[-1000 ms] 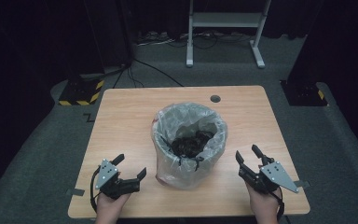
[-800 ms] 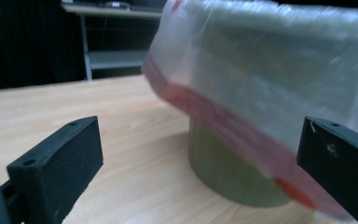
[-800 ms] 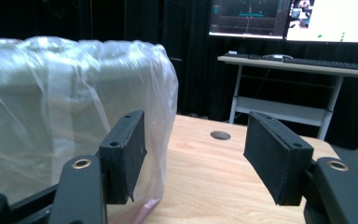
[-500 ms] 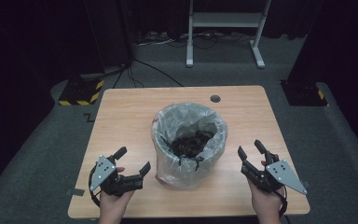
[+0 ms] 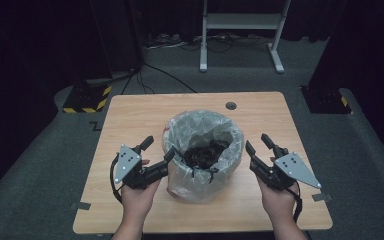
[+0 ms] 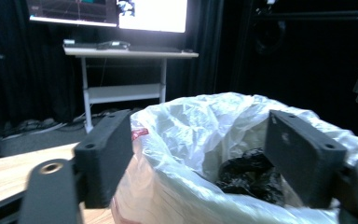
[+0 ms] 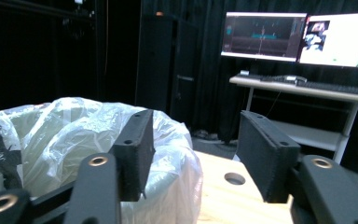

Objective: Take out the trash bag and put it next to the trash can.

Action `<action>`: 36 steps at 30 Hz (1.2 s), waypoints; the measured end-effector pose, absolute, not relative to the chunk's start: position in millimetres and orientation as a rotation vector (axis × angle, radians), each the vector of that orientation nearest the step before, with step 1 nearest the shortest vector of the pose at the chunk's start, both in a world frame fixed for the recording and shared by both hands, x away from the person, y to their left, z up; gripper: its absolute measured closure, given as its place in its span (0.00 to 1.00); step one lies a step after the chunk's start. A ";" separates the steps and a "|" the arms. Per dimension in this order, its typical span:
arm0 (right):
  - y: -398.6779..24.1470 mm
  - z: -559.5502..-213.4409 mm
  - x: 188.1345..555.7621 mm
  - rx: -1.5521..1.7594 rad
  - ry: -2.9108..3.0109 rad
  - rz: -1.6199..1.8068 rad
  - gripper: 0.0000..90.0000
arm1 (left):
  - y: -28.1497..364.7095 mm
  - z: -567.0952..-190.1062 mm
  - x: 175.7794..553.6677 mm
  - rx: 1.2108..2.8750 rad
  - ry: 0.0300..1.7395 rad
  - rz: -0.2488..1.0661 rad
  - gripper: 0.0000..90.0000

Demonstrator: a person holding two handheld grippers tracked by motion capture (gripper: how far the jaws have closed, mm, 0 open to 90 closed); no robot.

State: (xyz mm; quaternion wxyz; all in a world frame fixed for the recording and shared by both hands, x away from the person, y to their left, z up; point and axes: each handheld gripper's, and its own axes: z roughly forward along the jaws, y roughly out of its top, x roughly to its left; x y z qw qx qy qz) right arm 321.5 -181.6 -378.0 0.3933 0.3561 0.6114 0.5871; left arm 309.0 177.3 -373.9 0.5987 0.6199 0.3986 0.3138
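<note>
Lined bin (image 5: 203,150) mid-table; left gripper (image 5: 158,149) at nine o'clock, perhaps touching, right gripper (image 5: 258,145) at three, both spread, empty.

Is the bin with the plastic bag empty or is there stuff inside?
Not empty. The round bin lined with a clear plastic bag holds crumpled black stuff at the bottom; what it is, cannot tell.

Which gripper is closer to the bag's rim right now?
The left gripper: its inner jaw reaches the clear bag at the rim, while the right gripper stands apart from it, with bare table between.
</note>
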 end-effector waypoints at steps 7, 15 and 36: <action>-166.5 -385.6 345.5 1.009 1.692 1.443 0.60 | 176.4 -383.4 332.8 1.461 1.051 0.635 0.51; -157.8 -388.6 349.1 1.046 1.747 1.437 0.76 | 173.6 -396.2 333.0 1.423 1.096 0.599 0.72; -150.5 -375.9 333.7 0.984 1.601 1.403 1.00 | 168.0 -380.7 309.7 1.338 0.980 0.711 1.00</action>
